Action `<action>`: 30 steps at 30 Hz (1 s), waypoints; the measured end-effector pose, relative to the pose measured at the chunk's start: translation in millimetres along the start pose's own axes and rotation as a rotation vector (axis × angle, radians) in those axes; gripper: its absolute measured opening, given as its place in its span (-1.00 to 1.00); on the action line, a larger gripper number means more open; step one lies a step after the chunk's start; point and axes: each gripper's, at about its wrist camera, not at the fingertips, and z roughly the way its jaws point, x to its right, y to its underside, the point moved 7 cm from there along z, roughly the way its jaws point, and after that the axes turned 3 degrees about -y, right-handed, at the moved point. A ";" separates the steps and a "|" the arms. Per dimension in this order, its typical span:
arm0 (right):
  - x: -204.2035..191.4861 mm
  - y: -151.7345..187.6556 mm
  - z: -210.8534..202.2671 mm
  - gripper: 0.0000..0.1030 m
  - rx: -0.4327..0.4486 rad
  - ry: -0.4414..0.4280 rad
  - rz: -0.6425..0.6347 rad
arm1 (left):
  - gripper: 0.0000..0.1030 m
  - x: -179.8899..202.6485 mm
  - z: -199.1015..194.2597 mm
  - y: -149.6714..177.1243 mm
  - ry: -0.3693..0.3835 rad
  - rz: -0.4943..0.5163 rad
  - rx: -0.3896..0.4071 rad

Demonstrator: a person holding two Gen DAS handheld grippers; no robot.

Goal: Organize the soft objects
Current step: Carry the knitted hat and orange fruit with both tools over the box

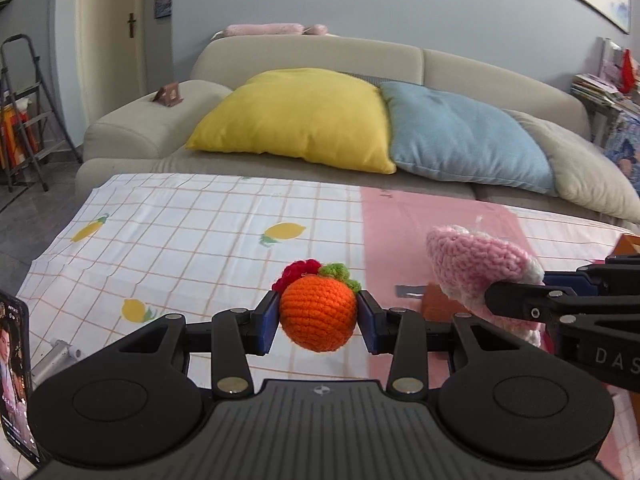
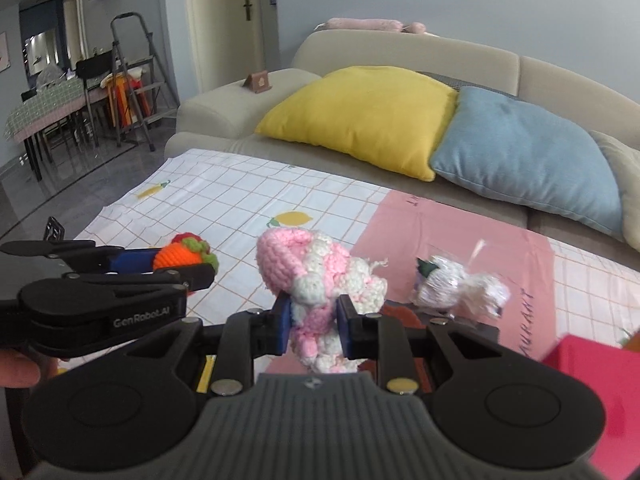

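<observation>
My left gripper [image 1: 319,318] is shut on an orange crocheted ball [image 1: 318,312] with red and green tufts, held above the checked cloth. It also shows in the right wrist view [image 2: 176,258], at the left. My right gripper [image 2: 313,326] is shut on a pink and white crocheted toy [image 2: 316,280], held above the cloth. That toy shows in the left wrist view [image 1: 480,268], at the right. A small toy in a clear plastic bag [image 2: 460,284] lies on the pink part of the cloth.
A table with a lemon-print checked cloth [image 1: 180,232] stands before a beige sofa [image 1: 312,52] with yellow [image 1: 300,116] and blue [image 1: 460,136] cushions. A phone [image 1: 14,380] stands at the near left. A red box [image 2: 592,380] sits at the near right.
</observation>
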 end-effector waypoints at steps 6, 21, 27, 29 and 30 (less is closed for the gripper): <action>21.7 13.0 -57.2 -0.57 0.033 0.053 0.056 | -0.10 38.5 -31.0 -6.2 0.070 0.043 0.042; 93.4 37.2 -172.1 -0.56 0.129 0.231 0.177 | -0.10 140.5 -90.5 -14.0 0.244 0.177 0.116; 121.7 54.6 -208.5 -0.56 0.149 0.312 0.215 | -0.10 180.4 -101.8 -15.3 0.315 0.229 0.122; 132.8 59.6 -219.4 -0.56 0.156 0.339 0.230 | -0.10 193.3 -105.2 -15.3 0.338 0.248 0.126; 139.2 62.9 -226.2 -0.56 0.159 0.353 0.239 | -0.10 201.3 -107.6 -14.7 0.352 0.262 0.129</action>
